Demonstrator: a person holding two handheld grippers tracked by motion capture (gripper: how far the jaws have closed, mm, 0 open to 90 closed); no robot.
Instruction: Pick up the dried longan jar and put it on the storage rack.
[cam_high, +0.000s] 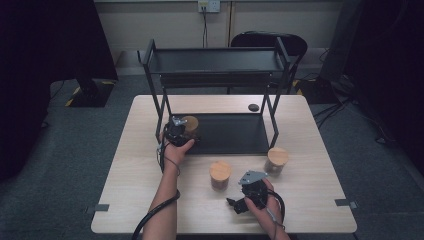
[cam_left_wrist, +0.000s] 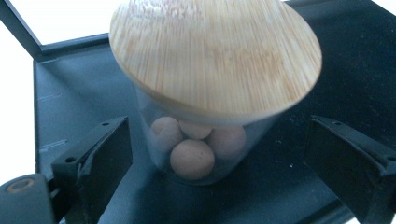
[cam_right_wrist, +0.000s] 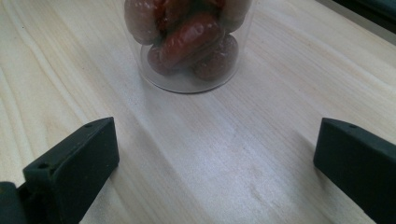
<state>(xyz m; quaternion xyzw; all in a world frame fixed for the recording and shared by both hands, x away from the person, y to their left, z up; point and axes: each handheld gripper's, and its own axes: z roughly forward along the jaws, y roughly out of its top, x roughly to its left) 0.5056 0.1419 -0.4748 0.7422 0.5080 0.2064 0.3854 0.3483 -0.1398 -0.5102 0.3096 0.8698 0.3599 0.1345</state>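
Both grippers stand with their black jaws spread. At the left, the left gripper (cam_high: 176, 131) reaches onto the lower shelf of the black metal two-tier rack (cam_high: 235, 134), its jaws parted on either side of a clear glass jar with a round bamboo lid (cam_left_wrist: 212, 88), holding pale brown balls. In the left gripper view the jar sits on the dark shelf between the two jaws, and a gap shows between each jaw and the glass, so the jaws are released and grasp nothing. The jar stands upright at the shelf's left front corner.

To the right, on the light wooden table (cam_high: 310, 200), a second clear jar with a bamboo lid (cam_high: 220, 174) stands just ahead of the right gripper (cam_high: 246, 196). In the right gripper view this jar, filled with dark red oblong pieces, rests on the wood beyond the jaw tips, apart from them; the jaws are wide and hold nothing. Farther right, a third bamboo-lidded jar (cam_high: 276, 160) stands near the rack's front right leg.
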